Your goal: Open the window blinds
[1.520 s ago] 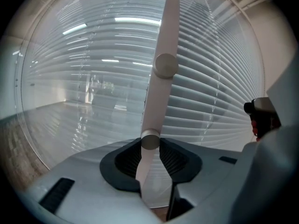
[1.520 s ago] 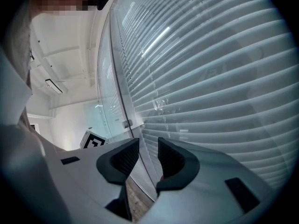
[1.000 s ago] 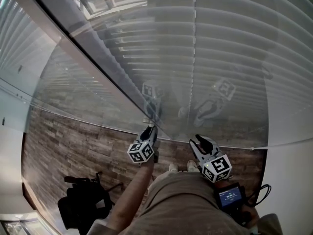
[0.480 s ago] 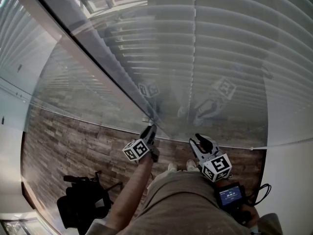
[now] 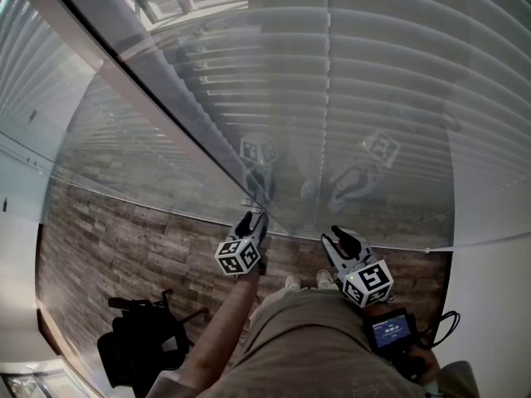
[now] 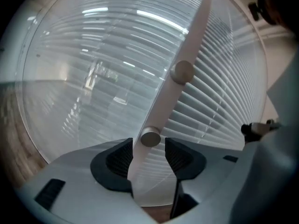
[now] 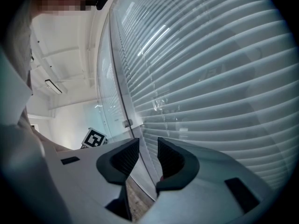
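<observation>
Regrip step, left side

Fingers of the left gripper have just been opening and stand loose around the white flat strip with grey round studs; they should close squarely. The right gripper fingers are apart, empty. The white slatted window blinds hang behind glass.

White horizontal window blinds are hanging behind glass, their long slats lying lowered and overlapping, covering the pane down towards the floor. A second set is hanging behind the neighbouring pane. Between the two panes a pale upright strip is running up at a slant, carrying two round knobs, one sitting above the other.
</observation>
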